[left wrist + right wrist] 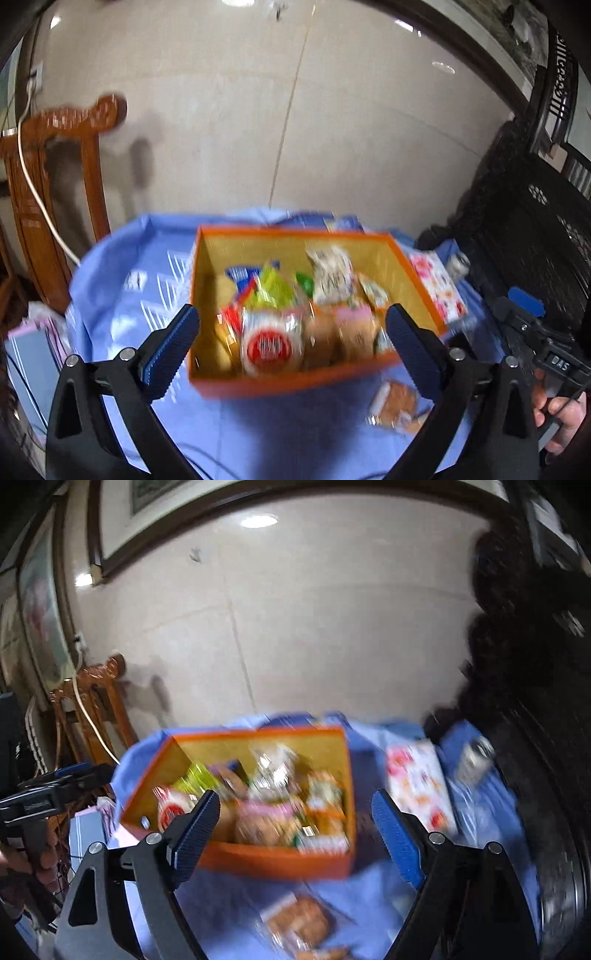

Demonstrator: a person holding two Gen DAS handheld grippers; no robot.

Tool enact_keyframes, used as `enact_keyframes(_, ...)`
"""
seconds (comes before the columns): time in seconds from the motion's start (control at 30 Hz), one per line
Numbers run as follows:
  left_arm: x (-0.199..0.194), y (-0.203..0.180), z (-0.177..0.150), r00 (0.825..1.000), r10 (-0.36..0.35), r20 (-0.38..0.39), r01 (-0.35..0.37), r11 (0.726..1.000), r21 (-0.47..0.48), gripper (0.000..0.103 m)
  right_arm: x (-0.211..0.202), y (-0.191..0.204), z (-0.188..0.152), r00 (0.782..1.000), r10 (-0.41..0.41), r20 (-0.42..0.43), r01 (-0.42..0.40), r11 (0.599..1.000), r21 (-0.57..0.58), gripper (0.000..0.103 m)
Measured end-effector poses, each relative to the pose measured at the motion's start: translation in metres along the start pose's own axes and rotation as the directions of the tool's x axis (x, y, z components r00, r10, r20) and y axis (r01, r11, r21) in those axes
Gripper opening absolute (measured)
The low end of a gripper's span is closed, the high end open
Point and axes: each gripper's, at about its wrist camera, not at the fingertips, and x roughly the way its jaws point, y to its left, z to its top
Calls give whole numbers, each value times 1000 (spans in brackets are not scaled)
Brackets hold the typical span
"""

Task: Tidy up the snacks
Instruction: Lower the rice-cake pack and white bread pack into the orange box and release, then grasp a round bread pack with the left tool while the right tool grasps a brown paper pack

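Ribbed blue pads of my left hand-held gripper (291, 336) and right hand-held gripper (293, 821) stand released, empty. Orange cardboard box (280, 382), frame centre, holds crinkly snack packets (271, 345); blur hides labels. One packet (297, 921) lies outside on blue cloth surface (258, 435).

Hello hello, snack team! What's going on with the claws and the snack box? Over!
Left gripper open, empty. Right gripper open, empty. Orange box full of snacks; one packet loose on the blue cloth. Nothing in the way.
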Motion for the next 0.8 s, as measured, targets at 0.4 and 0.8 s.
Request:
enact_keyframes(0.4,-19,-19,-90,987,-43,-156,61,992,113,99,-19,-19,-120,978,-64,-198,40,992,-122,85)
enact_keyframes(0.8,-45,-33,-112,984,30,-178,-9,993,119,99,52,-12,-171,937,-53,-346,-136,855,-501,73)
